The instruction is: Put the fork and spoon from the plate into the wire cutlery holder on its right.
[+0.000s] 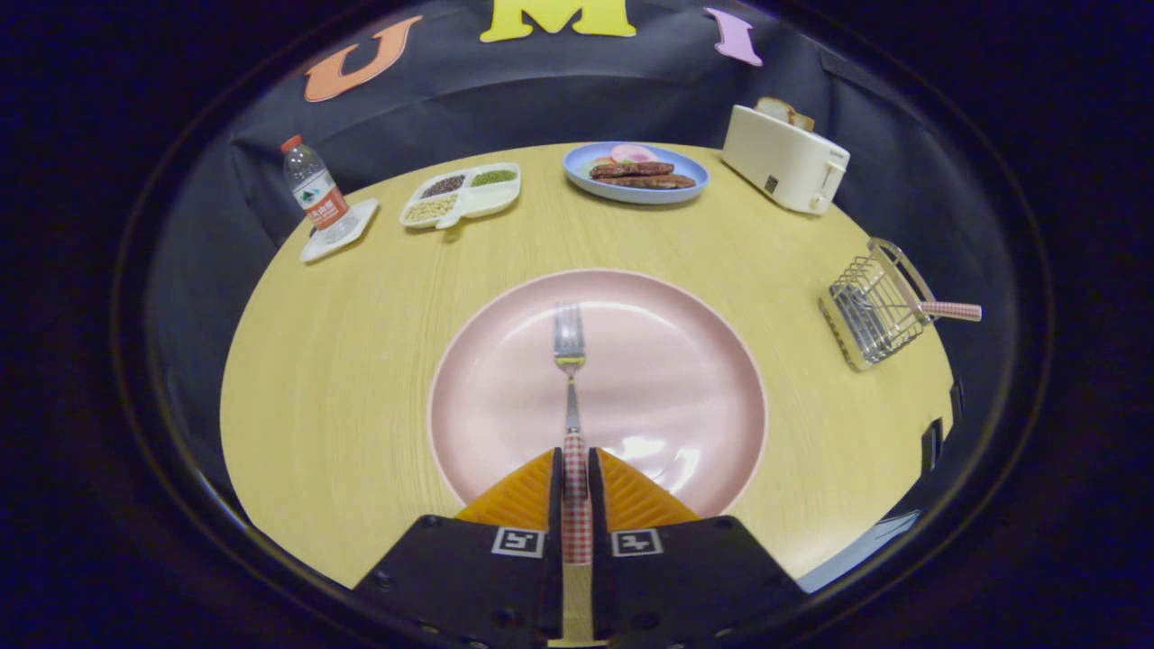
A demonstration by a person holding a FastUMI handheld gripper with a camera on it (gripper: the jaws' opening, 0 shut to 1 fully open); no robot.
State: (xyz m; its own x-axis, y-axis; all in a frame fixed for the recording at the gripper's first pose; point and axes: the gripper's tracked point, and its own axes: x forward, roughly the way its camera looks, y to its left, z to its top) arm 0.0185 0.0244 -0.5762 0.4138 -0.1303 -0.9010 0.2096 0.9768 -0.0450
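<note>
A fork (570,379) with a checked handle lies along the middle of the pink plate (667,379), tines pointing away from me. My gripper (574,460) is shut on the fork's handle, both fingers pressing its sides over the plate's near rim. The wire cutlery holder (873,311) stands to the right of the plate near the table edge. A utensil with a checked handle (951,311) sticks out of the holder to the right; its head is hidden inside the wires.
At the back of the round wooden table (343,379) stand a water bottle (311,187) on a white coaster, a divided dish of beans (462,195), a blue plate of food (636,171) and a white toaster (784,155) with bread in it.
</note>
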